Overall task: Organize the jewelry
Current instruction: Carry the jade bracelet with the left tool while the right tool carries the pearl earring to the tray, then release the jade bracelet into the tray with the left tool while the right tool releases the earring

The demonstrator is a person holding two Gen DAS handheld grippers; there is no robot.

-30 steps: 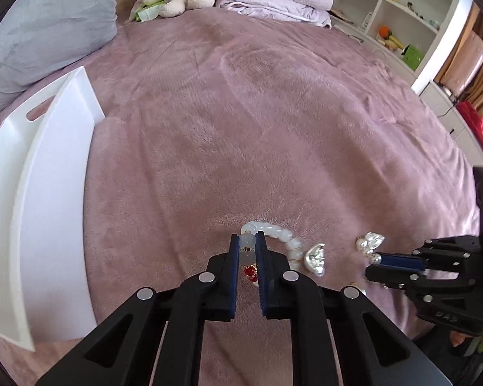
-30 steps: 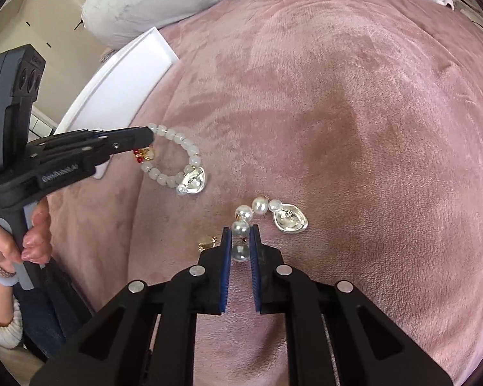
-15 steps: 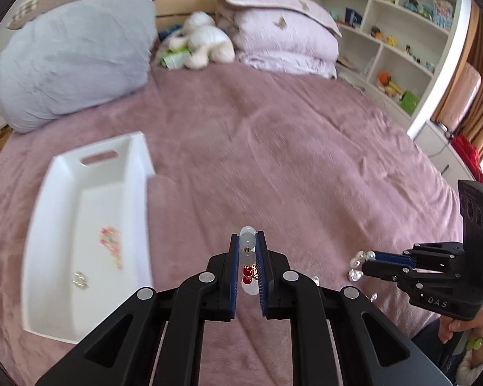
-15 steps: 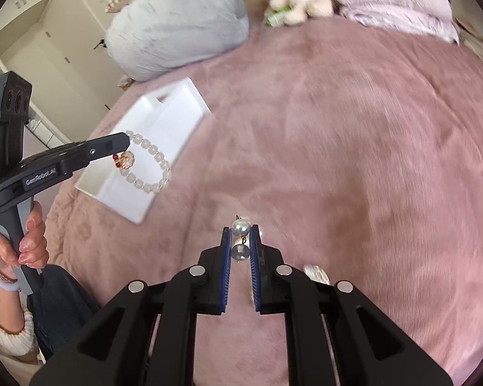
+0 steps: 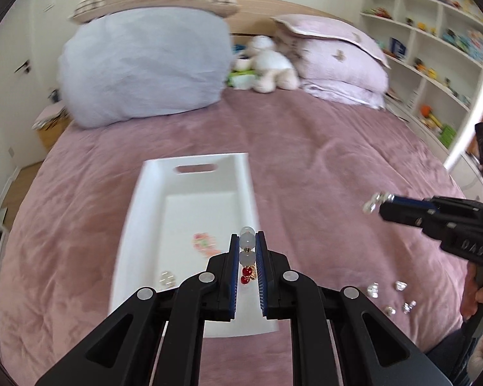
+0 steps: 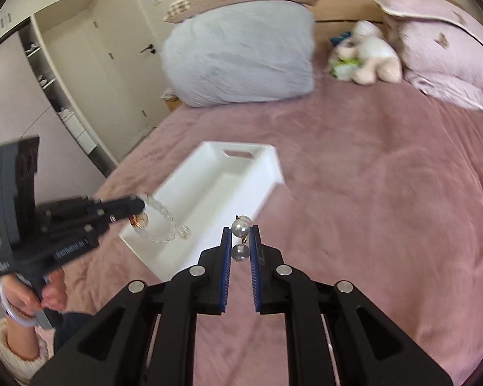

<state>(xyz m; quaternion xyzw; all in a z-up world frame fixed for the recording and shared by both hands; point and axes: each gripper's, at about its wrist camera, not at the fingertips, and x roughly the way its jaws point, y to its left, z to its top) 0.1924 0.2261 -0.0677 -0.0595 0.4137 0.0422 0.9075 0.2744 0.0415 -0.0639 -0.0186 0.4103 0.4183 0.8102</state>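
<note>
The left hand-held gripper (image 5: 247, 249) is clamped on a pale bead bracelet (image 5: 247, 247), held above the near end of the white tray (image 5: 190, 167) on the pink bed (image 5: 322, 167). The right hand-held gripper (image 6: 240, 244) is clamped on a pearl earring (image 6: 240, 227), with the tray ahead to its left. Small jewelry pieces (image 5: 388, 292) lie on the bed right of the left hand-held gripper.

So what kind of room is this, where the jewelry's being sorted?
Most likely a bedroom, perhaps a child's: a bed with a pink blanket, pillows and a plush toy at its head, and wall shelves of toys.
</note>
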